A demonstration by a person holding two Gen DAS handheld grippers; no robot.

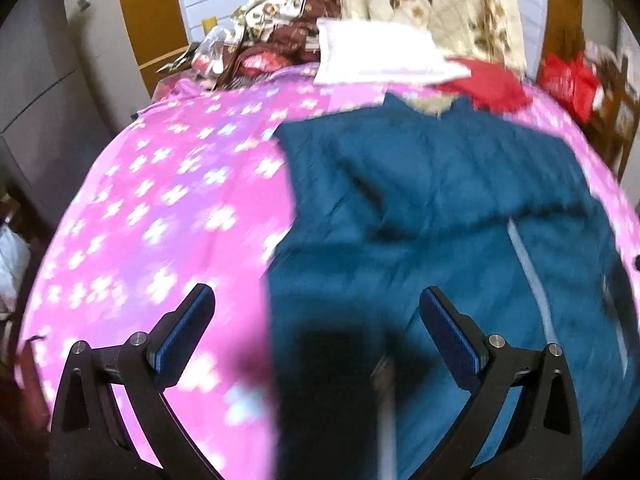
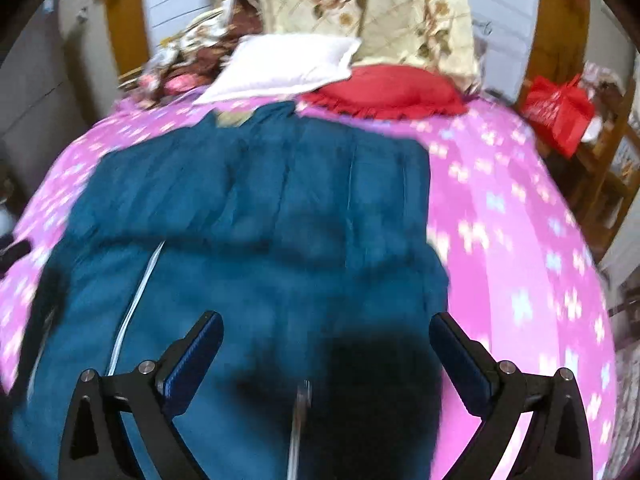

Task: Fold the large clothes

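Note:
A large dark teal padded garment (image 1: 440, 216) lies spread on a pink flowered bedsheet (image 1: 160, 200), with a pale zipper line running down it. It also shows in the right wrist view (image 2: 260, 220) on the same sheet (image 2: 520, 240). My left gripper (image 1: 316, 304) is open and empty, hovering above the garment's left edge. My right gripper (image 2: 326, 334) is open and empty, hovering above the garment's lower right part. Both views are blurred by motion.
At the bed's far end lie a white pillow (image 2: 288, 64), a red cushion (image 2: 384, 88) and a cream floral quilt (image 2: 360, 4). A red bag (image 2: 556, 112) sits on wooden furniture to the right. Grey cabinets (image 1: 40, 92) stand left.

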